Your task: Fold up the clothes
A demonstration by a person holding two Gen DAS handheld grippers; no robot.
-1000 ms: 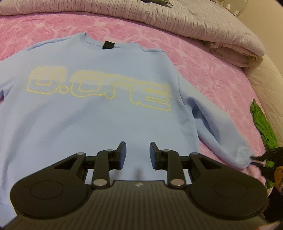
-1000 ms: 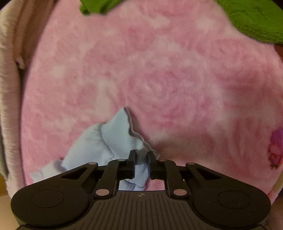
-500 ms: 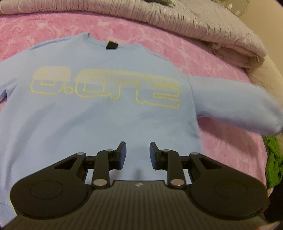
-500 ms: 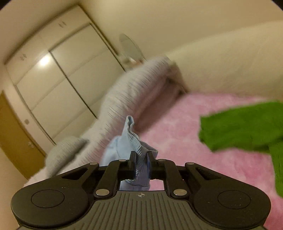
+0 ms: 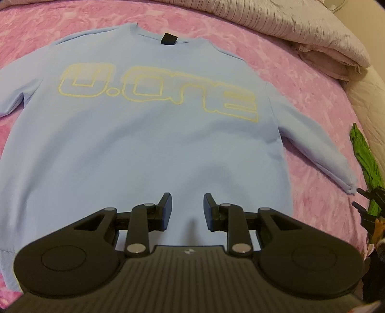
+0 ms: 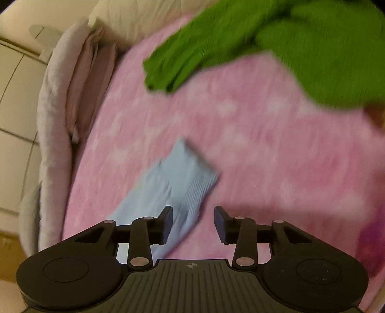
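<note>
Both sets of fingers are sitting released, gripping nothing. Left gripper [image 5: 187,209] is hovering with jaws spread over the lower hem area of the light blue sweatshirt [image 5: 149,144]; right gripper [image 6: 193,222] is hanging jaws apart just above the sleeve cuff [image 6: 192,185], cloth lying between the pads but not pinched.

Going left to right in the left wrist view: pink plush blanket [image 5: 300,79] is covering the bed, a grey ribbed quilt [image 5: 276,21] is bunching along the far edge, a folded pale pink layer is peeking out under it, then a cream padded edge [image 5: 368,96] at far right. A green garment [image 5: 365,156] is lying near that right edge, close to the sleeve end. The other gripper is just showing at the right border.

In the right wrist view, blurred: pale cupboard panels [image 6: 14,101] at left, grey quilt beside them, pink blanket in the middle, green garment spreading across the upper right.

Sweatshirt is lying flat, front up, in the bed's middle, collar toward the far side with a black tag [image 5: 169,38] at the neck, pale yellow outlined lettering [image 5: 158,94] across the chest. I am seeing its right sleeve [image 5: 312,149] angling down and outward, cuff resting on the blanket; left sleeve is running out of view.
</note>
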